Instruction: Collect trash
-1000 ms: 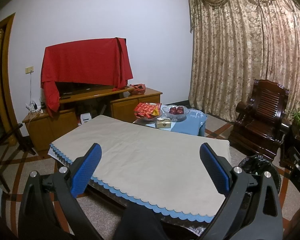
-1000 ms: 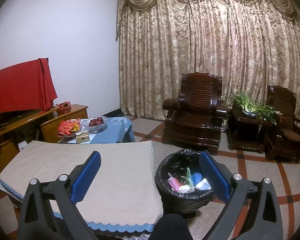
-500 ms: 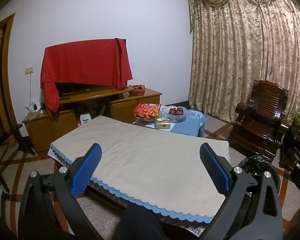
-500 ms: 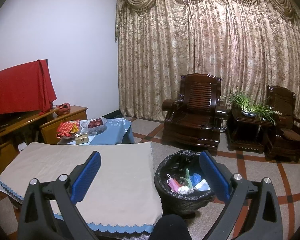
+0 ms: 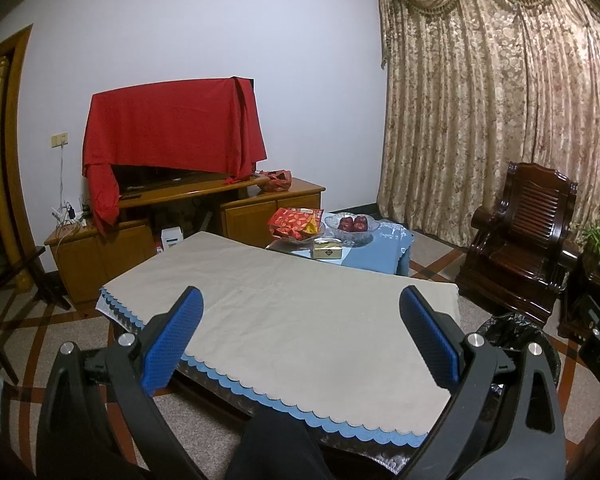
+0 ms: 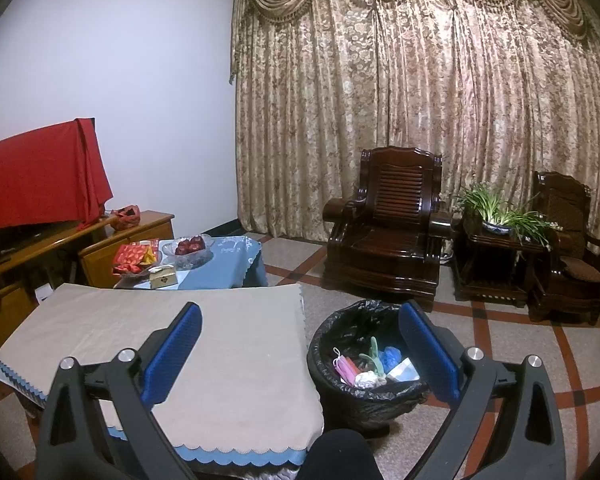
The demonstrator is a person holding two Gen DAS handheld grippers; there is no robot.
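A black-lined trash bin (image 6: 366, 396) stands on the floor right of the low table; several pieces of trash (image 6: 374, 364) lie in it, among them pink and blue masks and crumpled paper. Its rim also shows in the left wrist view (image 5: 512, 330). The low table (image 5: 300, 316) carries a bare beige cloth with a blue scalloped edge; it also shows in the right wrist view (image 6: 204, 336). My left gripper (image 5: 300, 336) is open and empty, raised over the table's near edge. My right gripper (image 6: 300, 344) is open and empty, above the table's right corner and the bin.
A blue-clothed side table (image 5: 376, 248) holds a red snack bag, a glass bowl of apples (image 5: 352, 226) and a small box. A wooden cabinet (image 5: 188, 216) with a red-draped TV lines the far wall. Dark wooden armchairs (image 6: 388, 232) and a plant stand (image 6: 496, 252) stand by the curtain.
Both views have drifted very slightly; the right gripper has edged a little. Both grippers stay open and empty.
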